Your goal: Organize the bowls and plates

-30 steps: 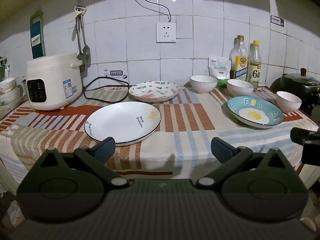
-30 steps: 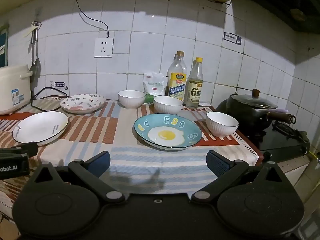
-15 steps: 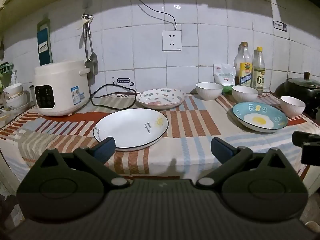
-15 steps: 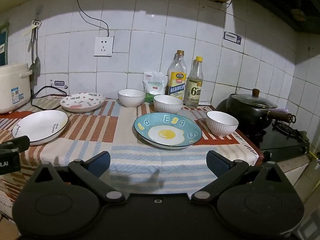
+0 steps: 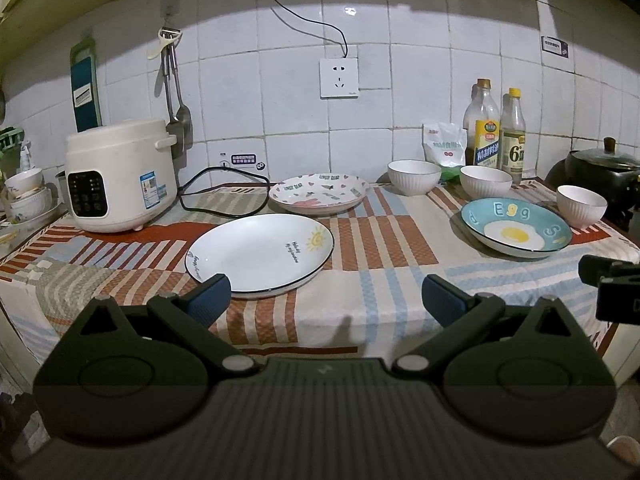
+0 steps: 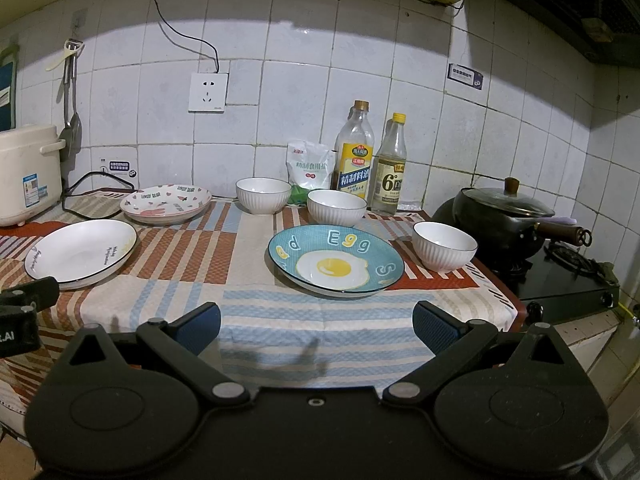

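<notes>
On the striped cloth lie a white sun plate (image 5: 260, 254) (image 6: 82, 252), a patterned pink plate (image 5: 319, 198) (image 6: 166, 203) behind it, and a blue egg plate (image 5: 516, 228) (image 6: 335, 258) to the right. Three white ribbed bowls stand near the egg plate: one at the back left (image 5: 414, 176) (image 6: 263, 195), one in the middle (image 5: 485, 181) (image 6: 336, 207), one on the right (image 5: 581, 205) (image 6: 444, 246). My left gripper (image 5: 326, 300) hangs open just short of the sun plate. Before the egg plate, my right gripper (image 6: 316, 328) is open and holds nothing.
A white rice cooker (image 5: 120, 176) with a black cord stands at the left; stacked bowls (image 5: 26, 196) sit beyond it. Two bottles (image 6: 354, 156) and a salt bag (image 6: 310, 168) line the tiled wall. A black pot (image 6: 504, 216) sits on the stove at the right.
The left gripper's view has tilted up and drawn slightly back, so the plates sit lower in frame. The right gripper has barely moved. Both stay open.
</notes>
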### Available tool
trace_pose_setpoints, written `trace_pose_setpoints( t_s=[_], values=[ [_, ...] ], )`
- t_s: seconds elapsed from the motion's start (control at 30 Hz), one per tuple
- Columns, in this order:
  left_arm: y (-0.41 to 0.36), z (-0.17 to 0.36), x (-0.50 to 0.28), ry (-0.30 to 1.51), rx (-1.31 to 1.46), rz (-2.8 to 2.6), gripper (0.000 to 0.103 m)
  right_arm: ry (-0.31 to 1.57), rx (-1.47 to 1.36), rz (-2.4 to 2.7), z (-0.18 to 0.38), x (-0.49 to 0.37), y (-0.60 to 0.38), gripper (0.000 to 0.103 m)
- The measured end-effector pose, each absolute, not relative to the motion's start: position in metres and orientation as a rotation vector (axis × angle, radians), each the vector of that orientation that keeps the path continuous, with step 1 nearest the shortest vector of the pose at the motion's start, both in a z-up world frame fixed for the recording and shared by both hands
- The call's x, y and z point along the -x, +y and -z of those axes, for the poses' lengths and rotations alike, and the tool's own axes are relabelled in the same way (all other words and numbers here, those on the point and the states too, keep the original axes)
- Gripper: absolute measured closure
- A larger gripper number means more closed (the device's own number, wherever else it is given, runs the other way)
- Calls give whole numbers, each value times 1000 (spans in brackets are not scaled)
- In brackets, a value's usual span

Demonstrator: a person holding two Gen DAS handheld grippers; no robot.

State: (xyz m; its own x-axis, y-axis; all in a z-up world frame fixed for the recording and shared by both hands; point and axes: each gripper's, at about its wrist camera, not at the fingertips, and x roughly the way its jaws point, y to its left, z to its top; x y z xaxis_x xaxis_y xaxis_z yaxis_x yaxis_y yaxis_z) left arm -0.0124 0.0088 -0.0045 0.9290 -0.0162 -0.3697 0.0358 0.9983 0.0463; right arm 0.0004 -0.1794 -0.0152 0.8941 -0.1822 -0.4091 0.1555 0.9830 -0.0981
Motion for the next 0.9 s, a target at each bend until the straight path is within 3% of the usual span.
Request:
trace_pose_setpoints(
  t_s=[0.9],
  values=[
    [3, 7, 11, 403, -54, 25, 0, 426, 80, 171, 18, 0, -174, 0]
  ],
)
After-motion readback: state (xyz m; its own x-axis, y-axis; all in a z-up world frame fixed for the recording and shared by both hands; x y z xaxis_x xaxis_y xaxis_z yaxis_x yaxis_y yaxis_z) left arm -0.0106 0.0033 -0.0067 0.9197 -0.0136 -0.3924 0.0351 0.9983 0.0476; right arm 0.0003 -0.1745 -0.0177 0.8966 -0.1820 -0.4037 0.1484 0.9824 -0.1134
